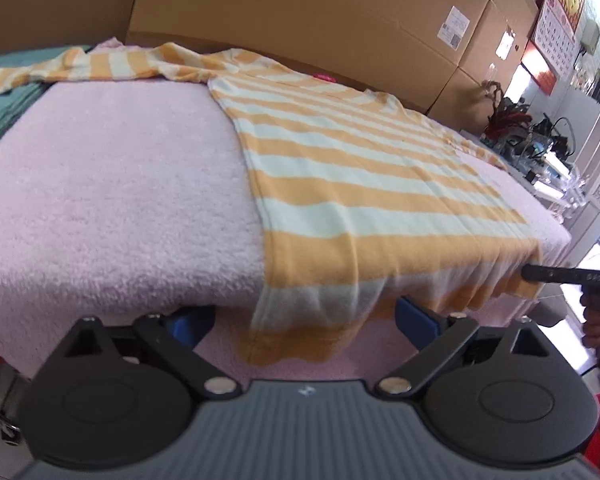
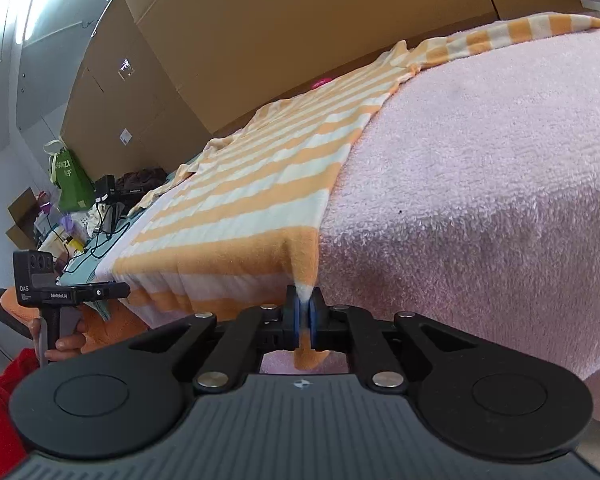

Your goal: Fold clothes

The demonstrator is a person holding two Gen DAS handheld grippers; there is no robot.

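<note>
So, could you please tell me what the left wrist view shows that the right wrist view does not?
Only the left wrist view shows the wall calendar and the left hand-held gripper open around the shirt's hanging hem. Only the right wrist view shows the green bag and the right hand-held gripper shut on a hem corner. Both show the orange-and-white striped shirt on the pink towel, with cardboard boxes behind.
</note>
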